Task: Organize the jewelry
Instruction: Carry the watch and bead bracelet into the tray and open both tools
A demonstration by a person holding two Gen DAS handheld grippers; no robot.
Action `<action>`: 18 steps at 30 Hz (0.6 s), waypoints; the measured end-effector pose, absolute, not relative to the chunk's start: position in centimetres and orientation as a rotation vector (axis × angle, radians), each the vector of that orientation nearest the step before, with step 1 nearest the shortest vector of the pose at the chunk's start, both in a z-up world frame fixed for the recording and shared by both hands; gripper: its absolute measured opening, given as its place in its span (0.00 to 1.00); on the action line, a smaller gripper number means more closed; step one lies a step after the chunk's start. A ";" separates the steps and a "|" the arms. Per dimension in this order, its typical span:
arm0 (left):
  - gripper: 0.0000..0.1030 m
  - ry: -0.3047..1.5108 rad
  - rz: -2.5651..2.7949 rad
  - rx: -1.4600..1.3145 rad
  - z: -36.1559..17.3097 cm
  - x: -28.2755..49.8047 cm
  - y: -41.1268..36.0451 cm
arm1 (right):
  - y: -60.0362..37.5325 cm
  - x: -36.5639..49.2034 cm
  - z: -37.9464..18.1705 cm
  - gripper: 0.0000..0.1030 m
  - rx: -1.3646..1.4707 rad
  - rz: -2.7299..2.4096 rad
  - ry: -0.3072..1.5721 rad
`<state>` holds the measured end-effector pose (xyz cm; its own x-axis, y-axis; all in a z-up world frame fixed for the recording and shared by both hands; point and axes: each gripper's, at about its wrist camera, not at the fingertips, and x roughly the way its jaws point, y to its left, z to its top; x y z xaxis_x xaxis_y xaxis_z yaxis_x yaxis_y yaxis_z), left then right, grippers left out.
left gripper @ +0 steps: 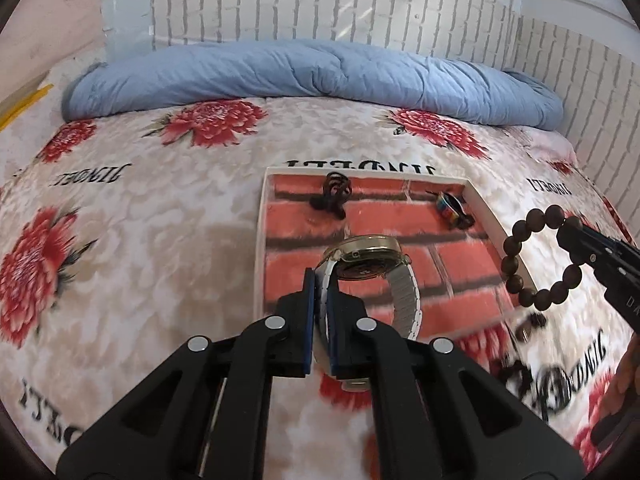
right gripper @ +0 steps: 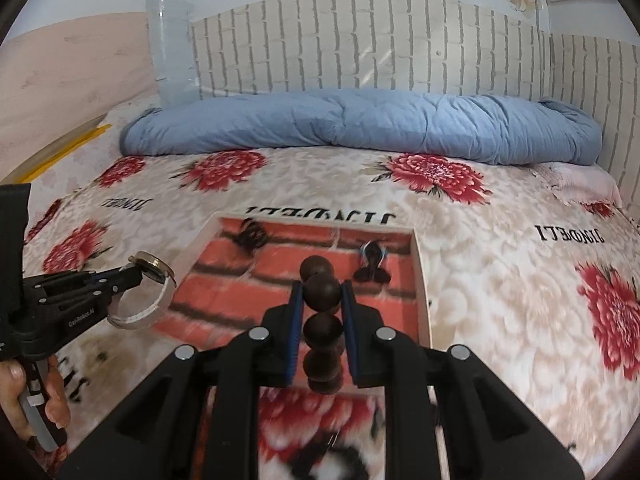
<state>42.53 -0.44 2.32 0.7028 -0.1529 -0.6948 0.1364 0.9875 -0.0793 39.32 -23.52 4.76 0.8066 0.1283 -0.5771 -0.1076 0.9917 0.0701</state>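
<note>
So this is a bed with a flowery cover, a rolled blue duvet along the top and a white brick-pattern wall behind. In the left wrist view, the left hand-held gripper at bottom center is pinched shut on the white strap of a gold watch, held over a shallow tray with a red brick lining; the right hand-held gripper at the right edge clamps a brown bead bracelet. In the right wrist view, beads sit squeezed between its narrow jaws at center, tray behind, watch at left.
</note>
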 end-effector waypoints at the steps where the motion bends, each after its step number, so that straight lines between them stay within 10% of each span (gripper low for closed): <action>1: 0.04 0.781 -0.160 -0.025 2.0 43.6 -0.7 | -23.9 40.7 4.2 0.19 0.037 0.118 0.625; 18: 0.05 0.915 -0.125 -0.012 -5.1 53.5 -2.2 | -27.7 49.3 -4.4 0.19 0.016 -0.002 0.809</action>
<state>53.53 -2.17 -5.14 0.6030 -0.1128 -0.7897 0.1023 0.9927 -0.0636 49.31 -27.74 -4.37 0.6905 0.0040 -0.7233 0.0084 0.9999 0.0136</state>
